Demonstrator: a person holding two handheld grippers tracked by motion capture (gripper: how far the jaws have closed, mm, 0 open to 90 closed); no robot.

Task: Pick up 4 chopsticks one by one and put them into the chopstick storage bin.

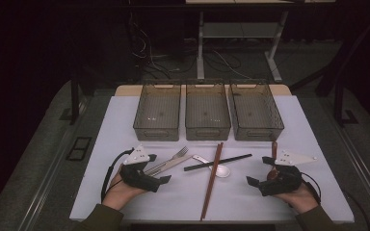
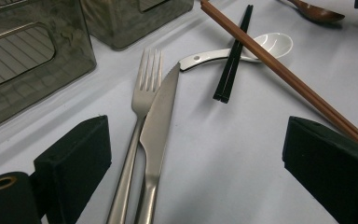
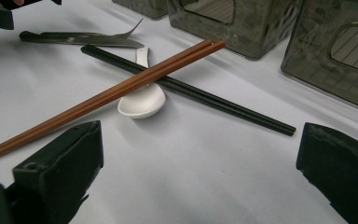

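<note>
Nothing sorted yet: all three bins [image 1: 207, 113] are seen empty, with fork [image 2: 142, 100], knife [image 2: 158, 123], spoon [image 3: 142, 100] and both chopstick pairs left on the table. Left gripper [image 1: 166, 179] and right gripper [image 1: 250, 181] are held wide, nothing gripped.

Ahead of my left gripper [image 1: 165, 179] lie fork [image 2: 142, 100] and knife [image 2: 161, 112]; bare table [image 3: 205, 163] fronts my right gripper [image 1: 252, 182]

Dim lab or workshop, white-topped table [image 1: 125, 192], loose cables on floor [image 1: 221, 60], bench frame [image 1: 236, 36]
</note>
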